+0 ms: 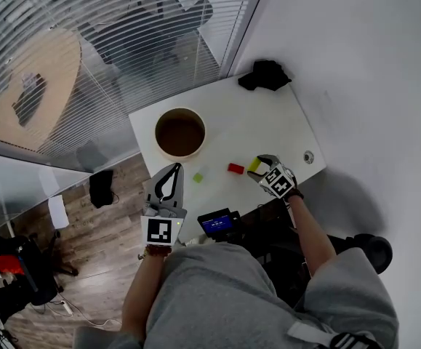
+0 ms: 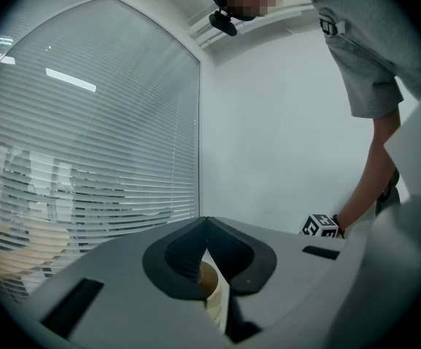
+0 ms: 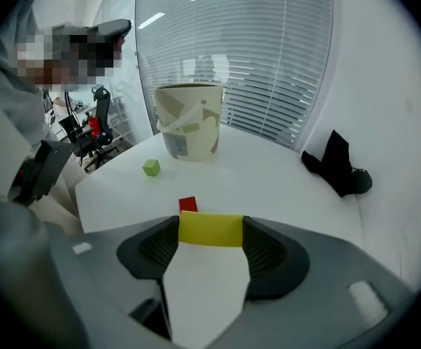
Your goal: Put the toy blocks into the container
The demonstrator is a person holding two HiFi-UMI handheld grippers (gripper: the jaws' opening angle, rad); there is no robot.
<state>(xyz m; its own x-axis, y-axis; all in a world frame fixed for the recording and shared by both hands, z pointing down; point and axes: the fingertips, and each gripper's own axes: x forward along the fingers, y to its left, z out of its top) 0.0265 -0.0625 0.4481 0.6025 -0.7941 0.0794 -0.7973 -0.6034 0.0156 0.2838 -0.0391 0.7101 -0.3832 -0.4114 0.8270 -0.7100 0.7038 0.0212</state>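
White table (image 1: 268, 122) shoved into the corner of an office, so not much room to work with.

Closest to the person, a little device with a blue screen (image 1: 219, 222) sits at the near edge. The left gripper (image 1: 174, 169) hangs over that same near edge, pointing roughly level toward the container. Its jaws meet at the tips with nothing in them, so it's just idling.

On the other side, the right gripper (image 1: 262, 163) is angled down at the table and has the yellow block (image 3: 210, 230) pinched between its pads, jaws spread wide to fit it. It looks lifted clear of the surface, though I can't be 100% sure from these angles.

Just past it, the red block (image 1: 235, 169) lies on the table. The green block (image 1: 198, 176) is further along toward the container, well apart from the red one. Beyond those stands the container (image 1: 157, 133), a cream paper tub that looks empty inside.

Way back at the far corner there's a black bundle (image 1: 265, 75), maybe a glove or cloth. Then comes the glass wall with blinds (image 1: 123, 35).

So I'd call this block one of three: grabbed, not yet delivered. Next move needs a carry across over the red and green ones without knocking them, getting above the rim, then letting go.
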